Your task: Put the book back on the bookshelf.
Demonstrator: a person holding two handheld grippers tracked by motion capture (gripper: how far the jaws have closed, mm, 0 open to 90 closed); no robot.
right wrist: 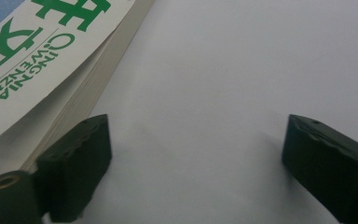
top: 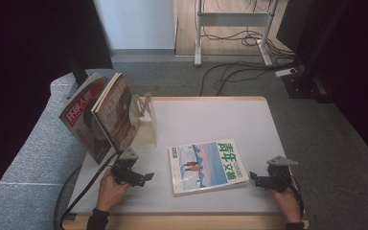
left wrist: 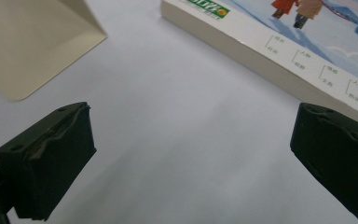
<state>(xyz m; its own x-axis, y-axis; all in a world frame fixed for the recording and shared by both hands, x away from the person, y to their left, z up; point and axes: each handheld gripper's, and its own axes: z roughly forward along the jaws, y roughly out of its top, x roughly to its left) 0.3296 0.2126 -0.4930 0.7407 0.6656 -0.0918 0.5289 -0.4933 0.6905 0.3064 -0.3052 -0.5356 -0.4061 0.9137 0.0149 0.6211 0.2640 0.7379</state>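
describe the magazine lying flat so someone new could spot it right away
Start at the white table and look at its near half, between the left gripper and right gripper. The magazine lies flat there, face up. Unlike the two reddish-brown magazines propped upright at the back left, its cover is pale blue and snowy with big green characters.

Left of the magazine: a bare strip of tabletop (top: 163, 143) is lying open between the left hand-held gripper (top: 146, 178) and the magazine (top: 207, 165).
Right of the magazine: open tabletop is running to the right edge, with the right hand-held gripper (top: 253, 176) sitting just beside the magazine's edge.
Far half: bare tabletop is stretching behind the magazine to the far edge.
Far left corner: a cream bookend (top: 143, 122) is standing there, with upright magazines (top: 100, 115) leaning against it and blocking passage.
Middle: the flat magazine is occupying the near centre, its thick page edge (left wrist: 261, 56) rising as a low step.
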